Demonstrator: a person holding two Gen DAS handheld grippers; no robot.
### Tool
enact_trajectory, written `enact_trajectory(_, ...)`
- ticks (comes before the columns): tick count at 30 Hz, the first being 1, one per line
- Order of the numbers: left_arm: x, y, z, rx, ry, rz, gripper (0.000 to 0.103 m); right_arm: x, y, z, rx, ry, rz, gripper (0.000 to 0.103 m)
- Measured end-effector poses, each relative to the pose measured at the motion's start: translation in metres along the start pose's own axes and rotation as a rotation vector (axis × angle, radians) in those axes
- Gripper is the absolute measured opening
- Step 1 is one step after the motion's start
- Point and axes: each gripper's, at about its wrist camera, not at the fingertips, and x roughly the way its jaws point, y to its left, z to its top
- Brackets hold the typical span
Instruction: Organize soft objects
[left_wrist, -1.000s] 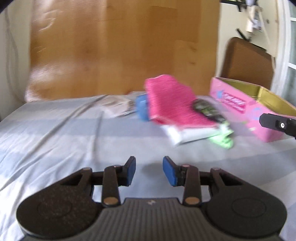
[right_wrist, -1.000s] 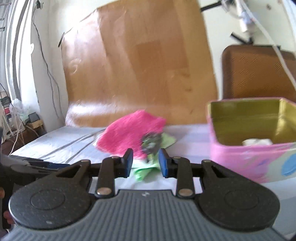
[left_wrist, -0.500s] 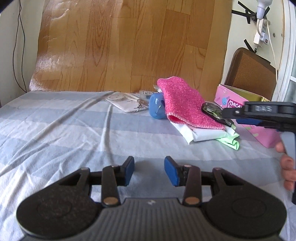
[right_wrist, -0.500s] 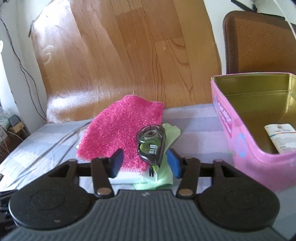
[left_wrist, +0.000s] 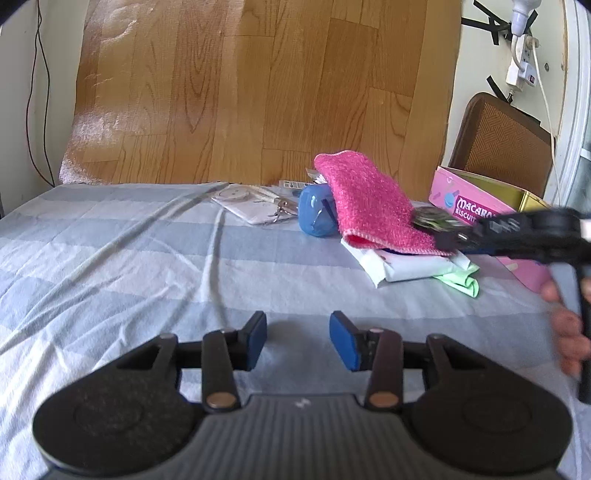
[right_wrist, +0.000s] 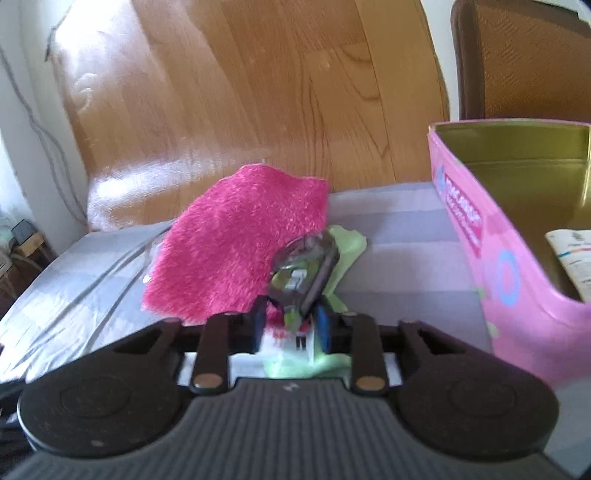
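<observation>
Correction tape dispenser (right_wrist: 303, 273) sits between the right hand-held gripper's (right_wrist: 291, 325) closing jaws, atop the pink cloth (right_wrist: 240, 254); a shallow end pinch could let it twist free. Left hand-held gripper (left_wrist: 298, 339) hangs released, opening over the bed

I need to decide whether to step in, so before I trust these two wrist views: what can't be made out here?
- Right gripper closing on the dark, clear-cased tape dispenser: motion blur hides pad contact.
- White folded cloth and light green cloth: mostly covered by the fluffy pink towel.
- Pink biscuit tin: cut off by the frame edge; only a printed paper shows inside.
- Blue rounded object: partly behind the towel, unidentifiable.
</observation>
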Motion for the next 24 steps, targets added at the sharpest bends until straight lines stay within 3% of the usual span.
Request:
enact_trajectory(1,0.000,0.001,0.000,-0.004,-0.001,-0.001,0.041,-0.007,0.000,-0.003,-0.009,-0.006,0.006,0.015)
enact_trajectory(3,0.000,0.001,0.000,-0.010,-0.002,0.000,0.042,-0.025,0.001,-0.011,-0.045,-0.011,0.014,0.012)
enact_trajectory(14,-0.001,0.001,0.000,-0.008,-0.003,0.004,0.044,-0.111,0.016,-0.079,-0.177,0.047,0.083,0.015)
enact_trajectory(17,-0.001,0.002,0.000,-0.015,-0.004,0.004,0.044,-0.118,0.020,-0.082,-0.209,0.021,0.050,0.024)
enact_trajectory(19,-0.002,0.004,0.000,-0.025,-0.006,0.002,0.045,-0.119,0.021,-0.078,-0.213,-0.004,0.030,0.039)
enact_trajectory(21,-0.003,0.006,-0.001,-0.036,-0.008,-0.002,0.045,-0.120,0.017,-0.071,-0.179,-0.039,0.027,0.046)
enact_trajectory(24,-0.003,0.006,-0.001,-0.040,-0.006,-0.006,0.046,-0.116,0.014,-0.063,-0.136,-0.066,0.014,0.047)
